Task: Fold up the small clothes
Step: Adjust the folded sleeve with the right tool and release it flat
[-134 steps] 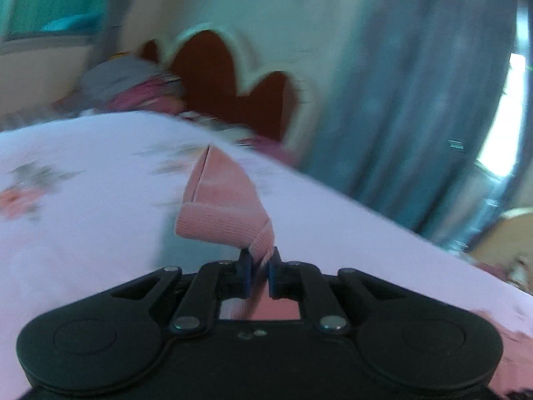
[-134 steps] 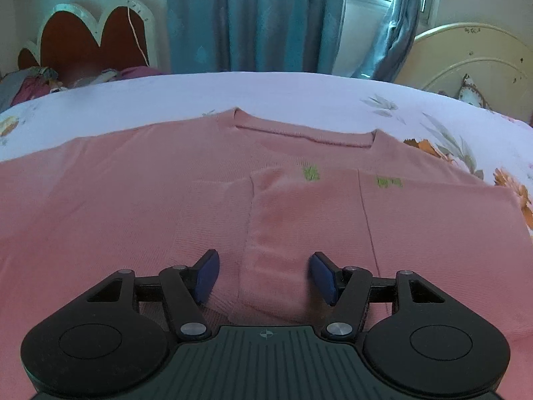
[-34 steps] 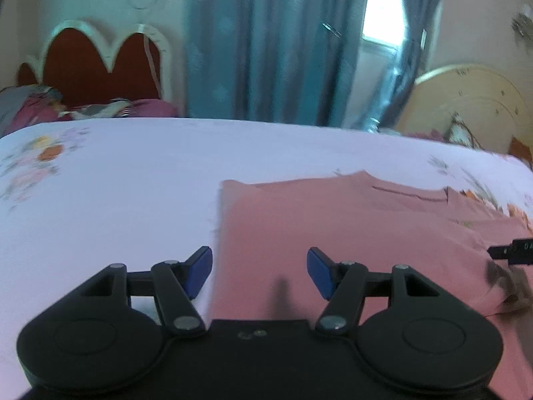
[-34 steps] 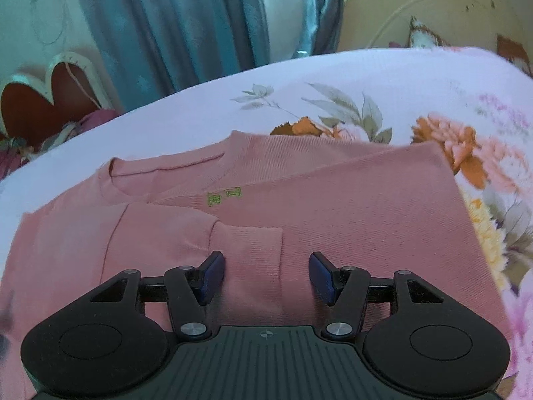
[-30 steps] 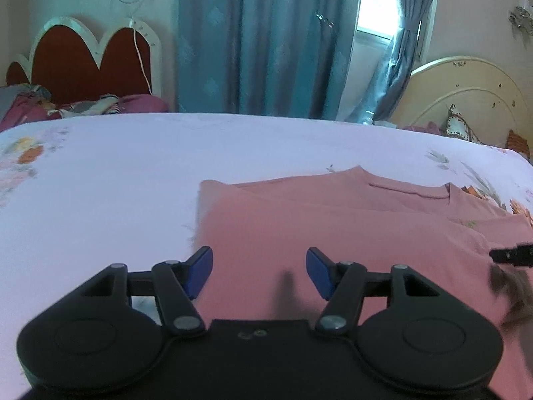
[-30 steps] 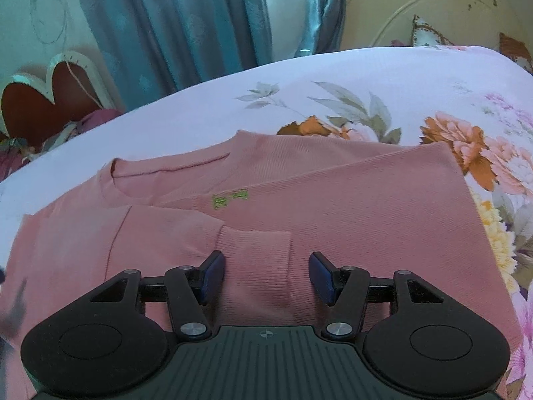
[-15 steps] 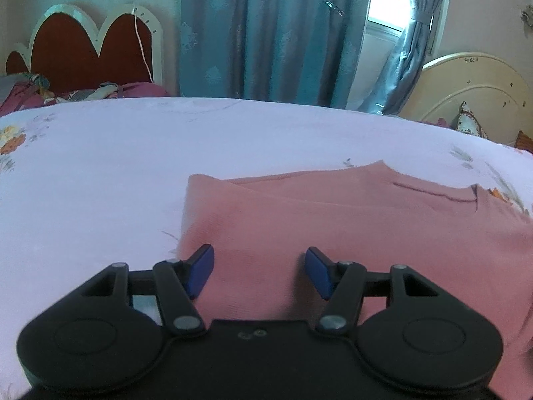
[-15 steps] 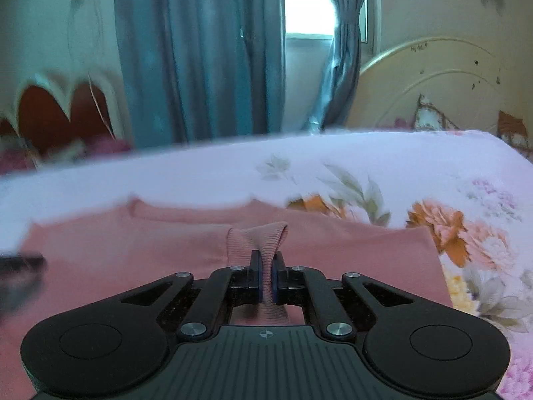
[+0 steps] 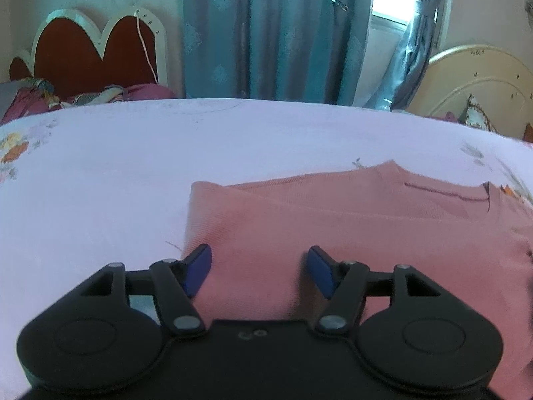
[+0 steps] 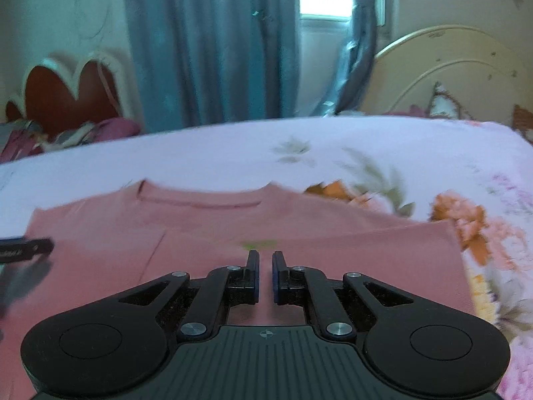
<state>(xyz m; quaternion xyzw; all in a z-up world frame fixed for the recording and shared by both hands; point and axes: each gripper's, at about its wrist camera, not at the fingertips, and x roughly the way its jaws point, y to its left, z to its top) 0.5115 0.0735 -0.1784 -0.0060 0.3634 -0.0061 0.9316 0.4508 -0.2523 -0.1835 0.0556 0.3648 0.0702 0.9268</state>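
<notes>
A pink knit sweater [image 9: 333,233] lies flat on the bed with both sleeves folded in across its front; its neckline is at the far side. It also shows in the right wrist view [image 10: 206,233]. My left gripper [image 9: 259,268] is open and empty, low over the sweater's left folded edge. My right gripper [image 10: 265,271] has its jaws almost closed with a narrow gap and nothing between them, just above the sweater's middle near a small green label [image 10: 258,244]. The left gripper's fingertip [image 10: 30,246] shows at the left edge of the right wrist view.
The bed has a white floral sheet [image 9: 116,173]. A red scalloped headboard [image 9: 86,50] with a heap of clothes [image 9: 36,96] is at the far left. Blue curtains [image 9: 276,33] and a cream headboard [image 10: 459,76] stand behind the bed.
My right gripper pinched the folded sleeve cuff half a second ago; now the cuff is out of the jaws and lies flat. My left gripper has stayed open and shifted slightly.
</notes>
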